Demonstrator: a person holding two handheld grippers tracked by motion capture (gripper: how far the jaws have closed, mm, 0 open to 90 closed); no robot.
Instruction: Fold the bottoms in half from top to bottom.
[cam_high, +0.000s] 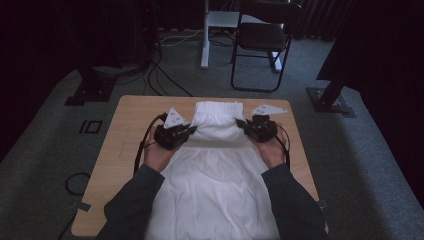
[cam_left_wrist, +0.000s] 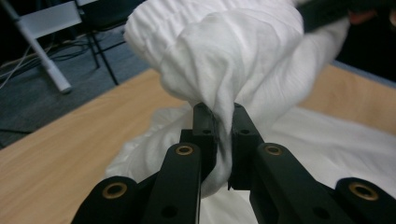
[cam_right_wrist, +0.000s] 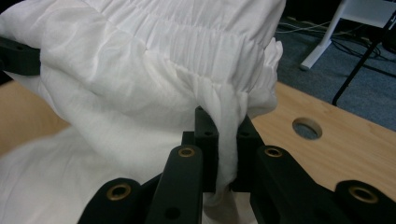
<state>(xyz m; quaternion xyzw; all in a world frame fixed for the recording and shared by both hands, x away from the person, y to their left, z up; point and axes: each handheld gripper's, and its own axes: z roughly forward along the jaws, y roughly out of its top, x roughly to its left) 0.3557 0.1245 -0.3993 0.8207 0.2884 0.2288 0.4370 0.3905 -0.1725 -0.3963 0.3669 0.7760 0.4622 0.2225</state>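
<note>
Garment: a white cloth garment (cam_high: 216, 170) with a gathered elastic waistband (cam_right_wrist: 210, 46); its near part lies spread on the wooden worktop (cam_high: 131, 131), its far, waistband end is raised off the surface between my two hands.
Left gripper (cam_high: 186, 132): my fingers (cam_left_wrist: 204, 122) are closed on a bunched pinch of cloth at the garment's left side edge; in the left gripper view the fabric runs down through the narrow gap between them.
Right gripper (cam_high: 246, 125): my fingers (cam_right_wrist: 206, 127) are clamped on the fabric just below the waistband at the right side edge, a fold hanging through the gap.
Weight: I judge it light; the raised part sags only gently between my grips.
Stiffness: soft and limp, I judge; it drapes and creases, so an unsupported span will droop and fold on itself.
Surface: the matte weave looks unlikely to slip, though a thin single layer might creep out of a shallow pinch.
Fragility: not breakable; the risk is stretching or wrinkling it.
Where to hold: the two side edges at or just under the waistband, where the gathered cloth is thickest, with both grips level so the edge hangs straight.
</note>
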